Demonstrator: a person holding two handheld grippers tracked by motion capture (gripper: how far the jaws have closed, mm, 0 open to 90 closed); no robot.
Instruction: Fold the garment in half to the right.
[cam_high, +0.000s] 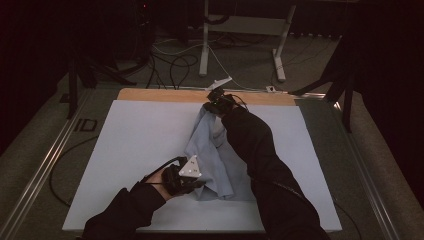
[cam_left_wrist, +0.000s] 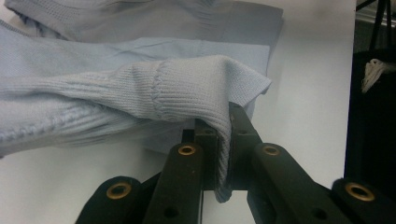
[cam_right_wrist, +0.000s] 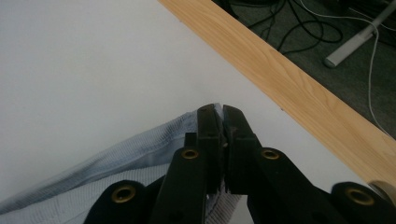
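Note:
A pale blue knitted garment (cam_high: 210, 155) lies bunched along the middle of the white table cover (cam_high: 125, 150). My left gripper (cam_high: 192, 182) is at its near end, shut on a ribbed cuff of the garment (cam_left_wrist: 187, 88); the knit is pinched between the black jaws of the left gripper (cam_left_wrist: 224, 135). My right gripper (cam_high: 216, 100) is at the far end near the wooden table edge (cam_high: 165, 95), shut on a thin edge of the garment (cam_right_wrist: 140, 149), which passes between the tips of the right gripper (cam_right_wrist: 218, 114).
The wooden strip (cam_right_wrist: 289, 79) runs along the table's far side. Beyond it are cables (cam_high: 175, 65) and white desk legs (cam_high: 204, 40) on the floor. Dark stands (cam_high: 345, 85) flank the table right and left.

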